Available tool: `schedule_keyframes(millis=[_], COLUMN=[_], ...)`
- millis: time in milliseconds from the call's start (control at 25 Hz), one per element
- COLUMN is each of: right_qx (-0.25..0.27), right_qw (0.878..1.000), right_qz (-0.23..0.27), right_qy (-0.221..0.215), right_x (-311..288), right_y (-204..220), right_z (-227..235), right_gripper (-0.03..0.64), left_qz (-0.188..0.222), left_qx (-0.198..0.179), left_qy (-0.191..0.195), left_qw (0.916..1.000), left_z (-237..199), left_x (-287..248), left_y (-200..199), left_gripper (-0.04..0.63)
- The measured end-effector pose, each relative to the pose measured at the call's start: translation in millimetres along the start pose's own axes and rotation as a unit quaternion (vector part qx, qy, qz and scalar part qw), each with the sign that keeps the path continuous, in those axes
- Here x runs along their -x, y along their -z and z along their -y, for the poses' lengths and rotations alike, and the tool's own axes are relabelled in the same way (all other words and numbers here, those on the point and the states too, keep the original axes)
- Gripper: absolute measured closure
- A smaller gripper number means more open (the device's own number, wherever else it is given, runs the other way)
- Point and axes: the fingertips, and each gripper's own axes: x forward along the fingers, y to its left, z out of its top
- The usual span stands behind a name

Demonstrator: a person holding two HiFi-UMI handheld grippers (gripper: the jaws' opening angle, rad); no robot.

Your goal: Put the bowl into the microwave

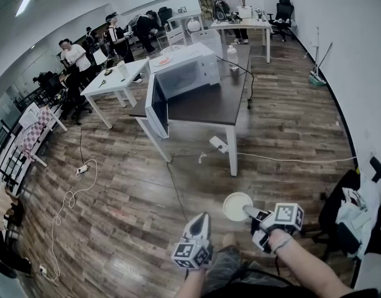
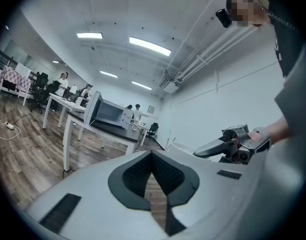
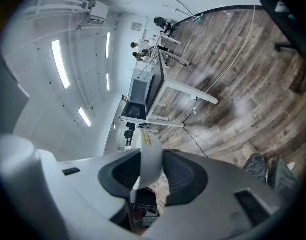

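Bowl: white, round, plain inside, mouth up in the head view. The right gripper view showed a strip of yellow print on its wall.

It hung above the wood floor, low in front of the person and well apart from the microwave.

The right gripper was clamped on the bowl's rim at the side nearest the person's right hand. The thin wall was pinched between the two pads, and the rest of the bowl stuck out leftward past the tips.

The left gripper was closed, tips together with nothing between them. It sat near the bowl's left edge, not touching.

The microwave stood on a dark worktop farther ahead, its door swung open.
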Motion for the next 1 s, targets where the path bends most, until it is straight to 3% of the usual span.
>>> schedule_keyframes(millis=[520, 1000], right_qx=[0.005, -0.001], right_qw=[1.0, 1.0], right_qz=[0.009, 0.019], right_qy=[-0.008, -0.015], right_x=[-0.1, -27.0], right_y=[-1.4, -44.7], right_z=[-6.9, -18.2], right_gripper=[0.486, 0.485], left_qz=[0.01, -0.001], left_qx=[0.006, 0.012], left_qy=[-0.011, 0.004], left_qw=[0.9999, 0.9999], left_z=[-2.5, -17.5], left_x=[9.6, -50.6], left_y=[-2.9, -14.2], left_gripper=[0.594, 0.594])
